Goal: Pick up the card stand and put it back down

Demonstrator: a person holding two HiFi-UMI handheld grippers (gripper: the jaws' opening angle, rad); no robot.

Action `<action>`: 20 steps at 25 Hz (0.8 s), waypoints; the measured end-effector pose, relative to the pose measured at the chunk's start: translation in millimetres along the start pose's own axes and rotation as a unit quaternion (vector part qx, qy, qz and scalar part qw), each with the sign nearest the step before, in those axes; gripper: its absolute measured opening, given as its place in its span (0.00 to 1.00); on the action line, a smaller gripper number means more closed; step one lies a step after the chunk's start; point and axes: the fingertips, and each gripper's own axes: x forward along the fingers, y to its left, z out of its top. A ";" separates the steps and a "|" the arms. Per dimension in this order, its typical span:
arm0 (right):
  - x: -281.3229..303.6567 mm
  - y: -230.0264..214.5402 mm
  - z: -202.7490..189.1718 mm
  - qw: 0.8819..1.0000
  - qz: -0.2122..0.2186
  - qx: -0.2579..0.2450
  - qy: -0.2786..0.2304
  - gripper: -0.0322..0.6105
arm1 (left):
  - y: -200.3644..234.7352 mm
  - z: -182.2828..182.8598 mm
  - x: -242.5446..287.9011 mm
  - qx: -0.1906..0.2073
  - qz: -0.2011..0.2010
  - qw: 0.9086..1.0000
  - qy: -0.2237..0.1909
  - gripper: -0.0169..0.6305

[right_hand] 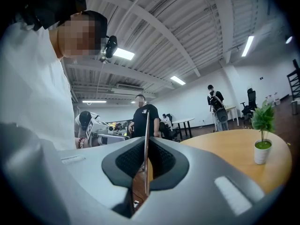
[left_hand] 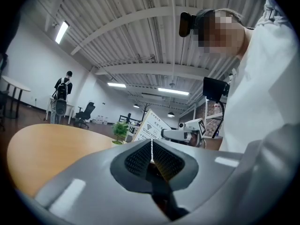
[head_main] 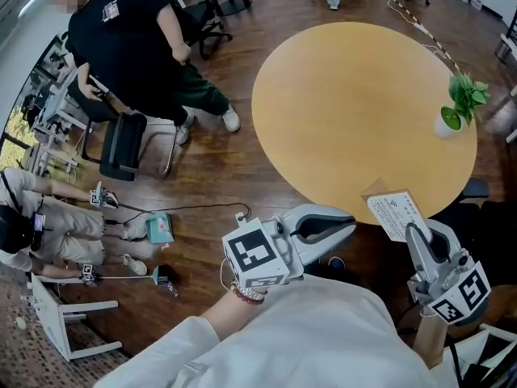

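The card stand (head_main: 393, 212), a white printed card on a brown backing, is at the near edge of the round wooden table (head_main: 355, 95). My right gripper (head_main: 413, 231) is shut on its lower edge. In the right gripper view the card stand (right_hand: 146, 139) shows edge-on between the pressed pads. It looks tilted in the left gripper view (left_hand: 152, 125); whether it touches the table I cannot tell. My left gripper (head_main: 346, 226) hovers off the table's near edge, to the left of the card, shut with nothing between its jaws (left_hand: 151, 150).
A small potted plant (head_main: 459, 106) stands at the table's right rim. A person in black (head_main: 133, 35) stands by a chair (head_main: 123, 144) at the far left. Another person sits at the left edge. Cables and small items lie on the wooden floor.
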 end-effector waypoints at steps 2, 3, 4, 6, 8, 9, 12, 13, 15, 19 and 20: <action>-0.7 -0.2 -2.7 1.000 -0.007 0.003 0.002 0.09 | -0.4 -4.2 -4.4 -0.003 -0.002 1.000 0.003 0.01; -0.7 0.1 -3.6 1.000 -0.010 0.006 0.001 0.09 | -0.4 -6.1 -7.1 -0.005 -0.003 1.000 0.005 0.01; -0.4 0.3 -4.2 1.000 -0.013 0.009 0.001 0.08 | -0.3 -7.1 -10.0 -0.006 -0.004 1.000 0.007 0.01; 2.6 -0.6 -3.8 1.000 -0.018 0.014 0.000 0.09 | 2.2 -6.3 -15.8 -0.009 -0.006 1.000 0.007 0.01; 10.2 -7.3 -2.2 1.000 -0.025 0.015 -0.003 0.08 | 10.4 -5.2 -19.9 -0.012 -0.011 1.000 0.006 0.01; 15.3 -12.4 -2.9 0.999 -0.031 0.015 -0.007 0.09 | 15.9 -6.2 -22.1 -0.015 -0.015 1.000 0.005 0.01; 24.4 -16.9 -11.6 0.999 -0.048 0.016 -0.020 0.09 | 19.2 -14.5 -37.2 -0.029 -0.026 0.999 0.012 0.00; 24.6 -14.9 -13.4 0.998 -0.052 0.014 -0.025 0.09 | 18.5 -18.0 -42.9 -0.028 -0.027 0.999 0.014 0.00; 24.8 -14.9 -14.8 0.998 -0.055 0.013 -0.031 0.09 | 24.6 -22.1 -49.0 -0.024 -0.018 0.999 0.019 0.00; 24.9 -36.9 -23.9 0.998 -0.054 0.013 -0.005 0.08 | 31.0 -20.2 -45.9 -0.020 -0.022 1.000 0.008 0.00; 26.7 -48.1 -26.5 0.999 -0.050 0.010 0.002 0.08 | 35.1 -20.8 -41.2 -0.018 -0.025 1.000 0.006 0.00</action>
